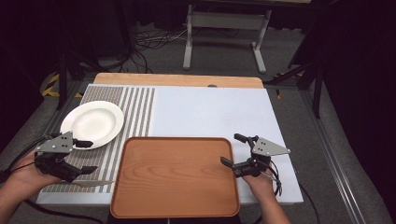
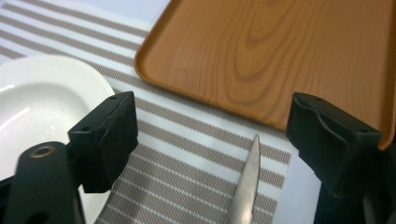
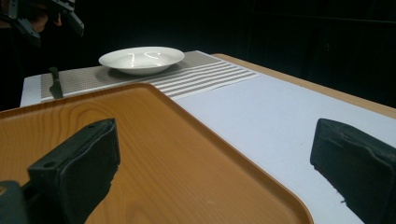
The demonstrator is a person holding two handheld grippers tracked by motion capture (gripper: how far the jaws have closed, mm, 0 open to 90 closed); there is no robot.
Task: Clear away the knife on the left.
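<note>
Fingers of both grippers open; knife (image 1: 93,184) on mat; plate (image 1: 92,123), tray (image 1: 175,175) bare.

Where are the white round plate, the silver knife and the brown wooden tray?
White round plate (image 1: 92,123), high view, its middle.
Silver knife (image 2: 246,184), left gripper view, its blade.
Brown wooden tray (image 1: 175,175), high view, its bare floor.

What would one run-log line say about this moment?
left hand-held gripper: open above knife on striped placemat | right hand-held gripper: open at wooden tray right edge | white plate: empty
</note>
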